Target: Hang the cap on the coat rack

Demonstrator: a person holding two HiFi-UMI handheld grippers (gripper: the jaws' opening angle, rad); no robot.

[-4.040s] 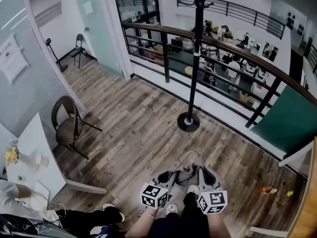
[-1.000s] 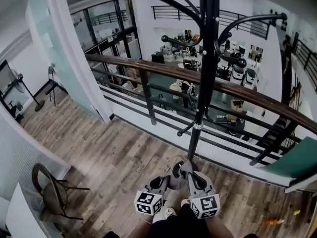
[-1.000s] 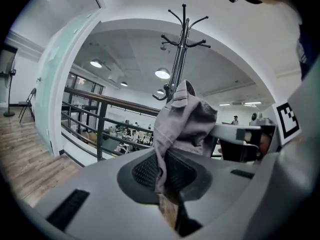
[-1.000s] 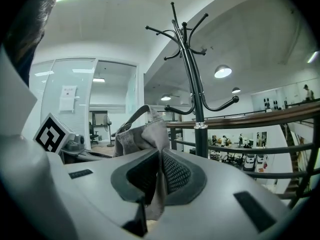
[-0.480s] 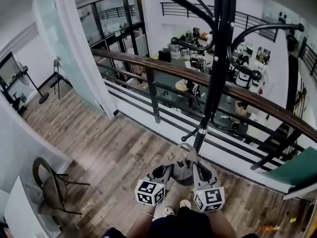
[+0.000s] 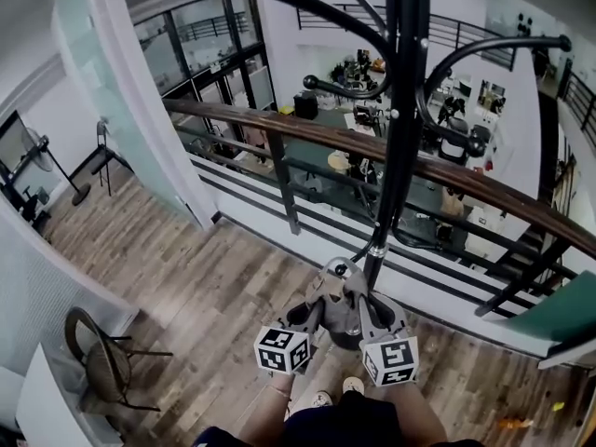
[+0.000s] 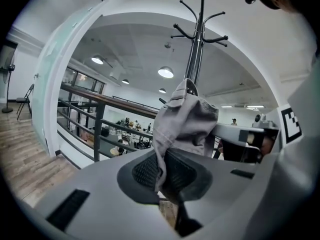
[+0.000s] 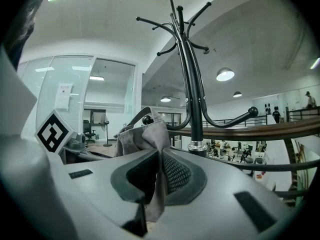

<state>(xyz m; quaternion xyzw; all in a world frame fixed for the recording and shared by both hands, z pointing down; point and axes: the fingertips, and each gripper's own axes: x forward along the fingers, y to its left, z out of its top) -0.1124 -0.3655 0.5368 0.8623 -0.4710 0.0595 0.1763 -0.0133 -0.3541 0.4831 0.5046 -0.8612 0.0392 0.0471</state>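
The grey cap hangs between both grippers, just in front of the black coat rack's pole. My left gripper is shut on the cap's left side, and my right gripper is shut on its right side. In the left gripper view the cap's fabric is bunched up above the left gripper, with the rack behind it. From the right gripper view, the cap with its strap loop sits pinched in the right gripper. The rack stands close on the right, its curved hooks spreading at cap height and above.
A wooden-topped black railing runs behind the rack, with an office floor far below. A frosted glass partition stands at the left. A wicker chair sits at the lower left on the wood floor. The person's feet show beneath the grippers.
The person has walked up to the rack over the last seconds. In the last second both grippers lifted the cap slightly, closer to the pole's low hook.
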